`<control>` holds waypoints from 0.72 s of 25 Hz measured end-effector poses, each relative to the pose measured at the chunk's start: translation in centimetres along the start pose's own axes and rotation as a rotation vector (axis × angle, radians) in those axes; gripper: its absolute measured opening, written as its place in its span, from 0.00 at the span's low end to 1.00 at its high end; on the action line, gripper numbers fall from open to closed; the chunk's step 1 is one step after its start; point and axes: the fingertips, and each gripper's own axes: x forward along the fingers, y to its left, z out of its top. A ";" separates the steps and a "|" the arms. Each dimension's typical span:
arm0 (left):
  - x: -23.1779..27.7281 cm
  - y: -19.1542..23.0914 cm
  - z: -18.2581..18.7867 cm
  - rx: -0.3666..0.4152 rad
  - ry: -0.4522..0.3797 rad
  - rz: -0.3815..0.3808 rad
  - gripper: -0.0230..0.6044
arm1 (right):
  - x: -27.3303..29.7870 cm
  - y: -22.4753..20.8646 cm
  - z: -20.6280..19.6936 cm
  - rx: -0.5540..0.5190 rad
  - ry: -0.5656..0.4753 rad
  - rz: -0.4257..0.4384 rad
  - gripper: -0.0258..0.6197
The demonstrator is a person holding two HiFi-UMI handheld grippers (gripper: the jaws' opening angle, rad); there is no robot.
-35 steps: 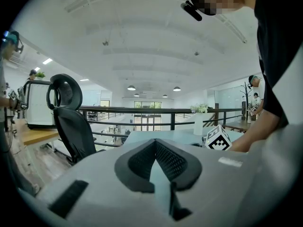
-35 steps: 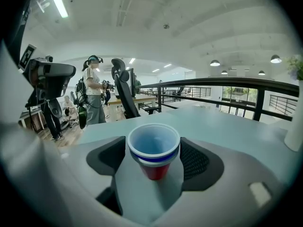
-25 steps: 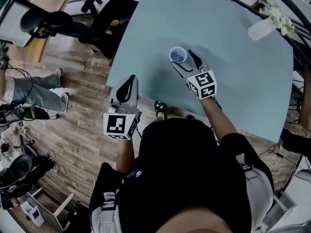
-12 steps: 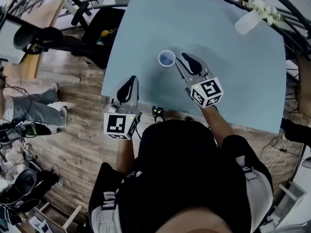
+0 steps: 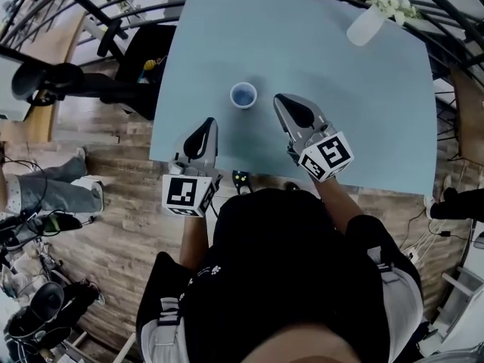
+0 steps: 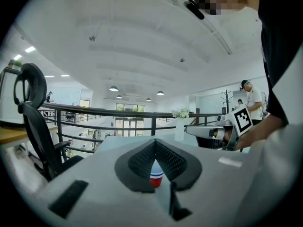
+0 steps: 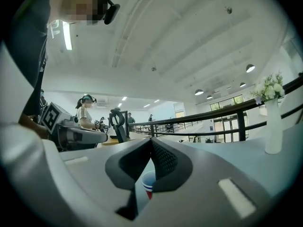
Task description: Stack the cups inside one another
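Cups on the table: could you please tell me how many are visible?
1. The cup stands upright on the table, left of its middle; others nested inside may be hidden.

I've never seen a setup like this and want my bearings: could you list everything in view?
Table: one, light blue, centre of the head view.
Cup: one, white with blue and red bands, upright on the table; any cups nested inside cannot be told.
Vase: one, white, holding white flowers, far right corner of the table.
Office chair: one, black, left of the table.
Railing: black, beyond the table.
Another person: one, grey trousers, far left.
Left gripper: grey, jaws together, empty, near table edge.
Right gripper: grey, jaws together, empty, right of the cup.
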 end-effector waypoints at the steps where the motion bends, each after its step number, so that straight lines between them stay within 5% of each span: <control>1: 0.2 -0.2 0.0 -0.002 -0.001 -0.007 0.02 | -0.3 0.0 -0.1 0.001 0.004 -0.003 0.05; 18: 2.5 -1.9 -0.1 -0.010 0.006 -0.058 0.02 | -2.5 -0.5 0.5 -0.012 0.008 -0.025 0.05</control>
